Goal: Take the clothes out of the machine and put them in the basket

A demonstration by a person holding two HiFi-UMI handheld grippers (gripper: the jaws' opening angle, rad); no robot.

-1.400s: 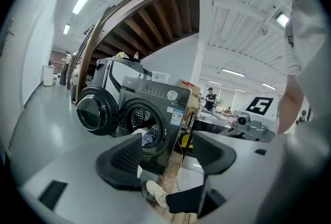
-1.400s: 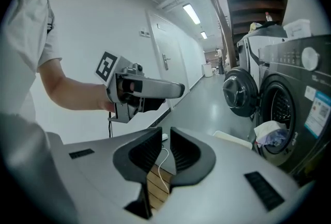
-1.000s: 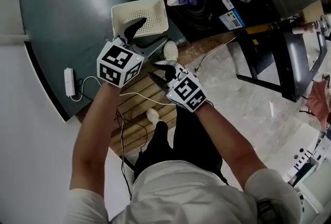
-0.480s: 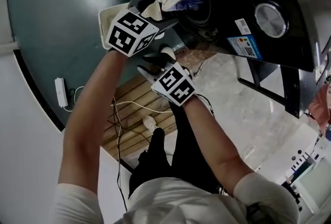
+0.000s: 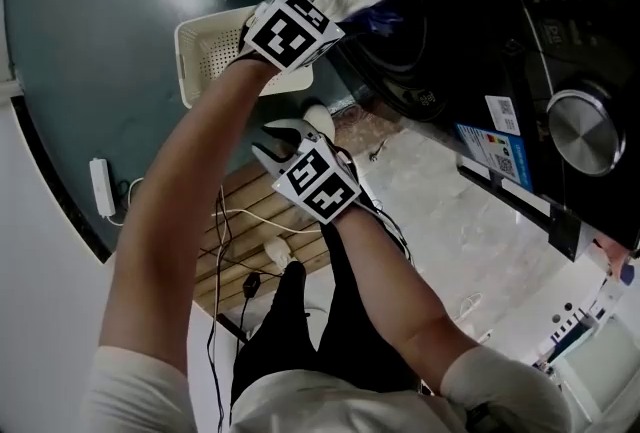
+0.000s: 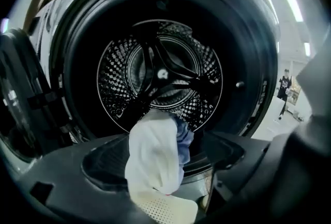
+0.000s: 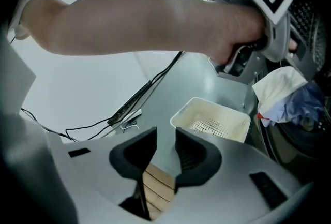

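White cloth (image 6: 154, 158) hangs over the near lip of the washing machine (image 5: 470, 11) opening, with a blue garment (image 6: 184, 137) bunched just behind it to the right. How far either piece reaches into the perforated drum (image 6: 160, 70) is hidden. The left gripper (image 6: 163, 166) is at the opening, released, its jaws spread wide either side of the white cloth; contact cannot be confirmed. The cream basket (image 5: 205, 56) stands on the grey floor left of the machine, its right end covered by that gripper's marker cube. The right gripper (image 7: 165, 153) is nearer the person, grasping nothing, with a narrow gap between its jaws and wooden slats (image 7: 158, 181) showing through.
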